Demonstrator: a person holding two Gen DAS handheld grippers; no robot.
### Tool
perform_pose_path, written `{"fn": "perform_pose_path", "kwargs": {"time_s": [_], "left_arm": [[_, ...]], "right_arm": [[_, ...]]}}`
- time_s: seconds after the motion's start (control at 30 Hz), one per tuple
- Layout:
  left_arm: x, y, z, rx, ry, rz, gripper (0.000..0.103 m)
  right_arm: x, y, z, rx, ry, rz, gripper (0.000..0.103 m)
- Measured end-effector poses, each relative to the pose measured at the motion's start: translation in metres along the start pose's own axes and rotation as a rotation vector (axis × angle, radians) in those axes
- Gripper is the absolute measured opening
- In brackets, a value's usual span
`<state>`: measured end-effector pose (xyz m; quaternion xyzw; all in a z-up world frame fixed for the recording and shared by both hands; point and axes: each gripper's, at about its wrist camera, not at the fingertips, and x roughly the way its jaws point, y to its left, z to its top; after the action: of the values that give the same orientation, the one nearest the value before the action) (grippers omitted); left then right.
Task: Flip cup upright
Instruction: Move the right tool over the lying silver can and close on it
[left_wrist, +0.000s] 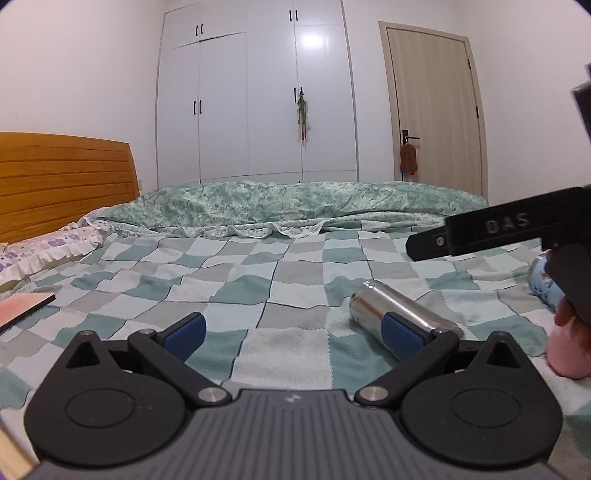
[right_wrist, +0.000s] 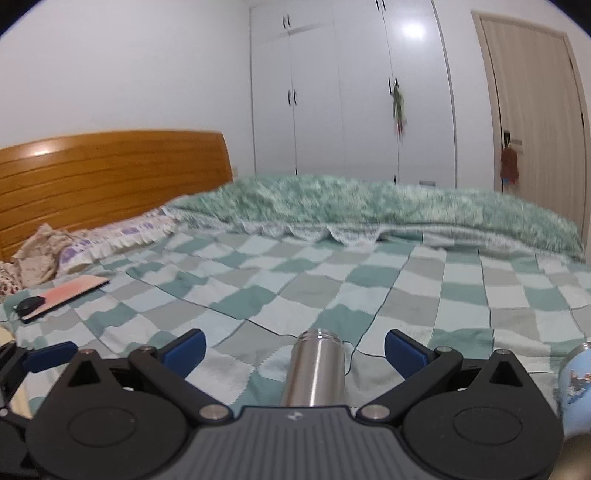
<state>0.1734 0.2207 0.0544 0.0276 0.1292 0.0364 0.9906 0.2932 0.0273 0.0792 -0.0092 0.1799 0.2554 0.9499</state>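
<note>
Left wrist view, right gripper (left_wrist: 417, 247) lettered "DAS"

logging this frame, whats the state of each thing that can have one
steel cup: lying on its side on the checked blanket, between open jaws
right gripper: open, not gripping
left gripper: open, empty
blue patterned cup: at frame edge, pose unclear
wardrobe doors: shut
room door: shut

Cup (right_wrist: 316, 367) on its side on blanket (right_wrist: 332, 288), between right claw (right_wrist: 295, 349) fingers (untouched); quilt (right_wrist: 369, 203) behind.
</note>
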Motion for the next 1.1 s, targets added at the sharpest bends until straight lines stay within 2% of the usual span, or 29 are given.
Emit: {"fn": "perform_pose_path", "kwargs": {"time_s": [0.13, 0.23, 0.37, 0.53, 0.67, 0.8, 1.1], "left_arm": [[0.021, 0.001, 0.006, 0.004, 0.015, 0.012, 0.103], [0.038, 0.001, 0.01, 0.022, 0.029, 0.035, 0.103], [0.059, 0.0, 0.013, 0.044, 0.053, 0.032, 0.103], [0.083, -0.001, 0.012, 0.075, 0.109, 0.005, 0.103], [0.096, -0.001, 0.009, 0.088, 0.15, -0.037, 0.103], [0.103, -0.002, 0.005, 0.103, 0.187, -0.029, 0.103], [0.105, -0.001, 0.0, 0.109, 0.229, -0.022, 0.103]], "right_arm": [[0.037, -0.01, 0.008, -0.004, 0.067, -0.004, 0.103], [0.065, -0.019, 0.014, -0.012, 0.141, 0.028, 0.103], [0.094, -0.029, 0.018, -0.024, 0.222, 0.055, 0.103], [0.13, -0.053, 0.017, 0.007, 0.355, 0.144, 0.103], [0.147, -0.062, 0.014, -0.01, 0.425, 0.211, 0.103], [0.16, -0.066, 0.01, 0.029, 0.489, 0.281, 0.103], [0.169, -0.054, -0.009, 0.04, 0.566, 0.294, 0.101]]}}
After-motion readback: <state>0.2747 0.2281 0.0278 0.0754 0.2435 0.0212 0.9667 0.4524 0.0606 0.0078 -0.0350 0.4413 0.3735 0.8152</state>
